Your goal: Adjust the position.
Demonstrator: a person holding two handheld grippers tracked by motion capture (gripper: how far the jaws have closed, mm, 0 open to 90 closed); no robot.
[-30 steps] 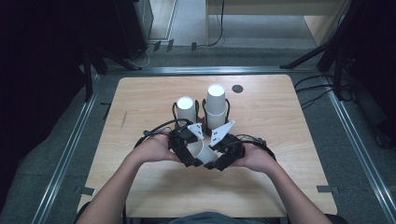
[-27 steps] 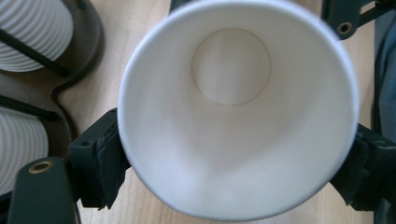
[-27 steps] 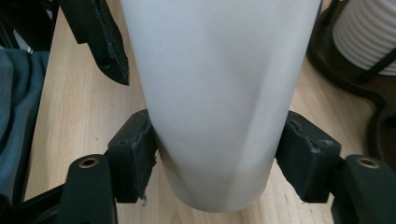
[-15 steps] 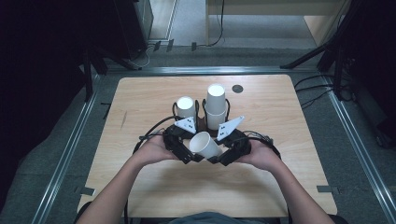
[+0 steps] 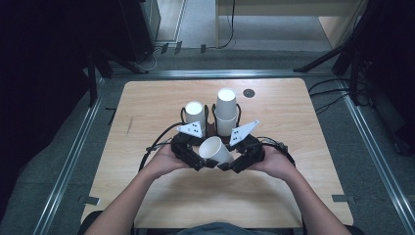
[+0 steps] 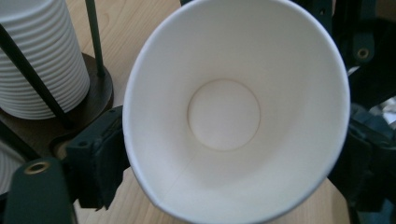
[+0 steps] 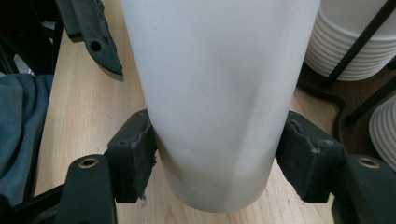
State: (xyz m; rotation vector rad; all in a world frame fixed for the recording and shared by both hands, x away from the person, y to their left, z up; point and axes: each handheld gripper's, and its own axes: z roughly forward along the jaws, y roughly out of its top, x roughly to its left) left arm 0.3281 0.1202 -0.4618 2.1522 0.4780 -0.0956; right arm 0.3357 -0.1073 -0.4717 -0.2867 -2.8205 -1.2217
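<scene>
Pale wood sets the scene: the light wooden bench (image 5: 147, 103) spreads across the high view, with the person's two forearms coming up from its near edge. Behind the hands stands the black wire-framed cup holder (image 5: 211, 117), and it carries two stacks of white paper cups, the taller stack (image 5: 226, 110) on the right and the shorter stack (image 5: 195, 111) on the left, standing just beside each other. In the left gripper view the ribbed rims of one stack (image 6: 44, 60) sit close behind the action, penned in by thin black rods.

Now to the middle, where both tools meet. The left hand-held gripper (image 5: 195, 157) and the right hand-held gripper (image 5: 235, 161) come together on the single white paper cup (image 5: 215, 149), which hangs tilted just above the bench in front of the holder, its open mouth turned toward the left side. The left gripper view looks straight down into that mouth to the round bottom (image 6: 224, 114), jaws partly open and hugging the rim from both sides. The right gripper view shows the cup's smooth outer wall (image 7: 215, 102) squeezed between its two black pads (image 7: 133, 158), jaws parted just to the cup's width and gripping it.

Far back, a small dark round disc (image 5: 249, 92) lies on the bench, well apart.
</scene>
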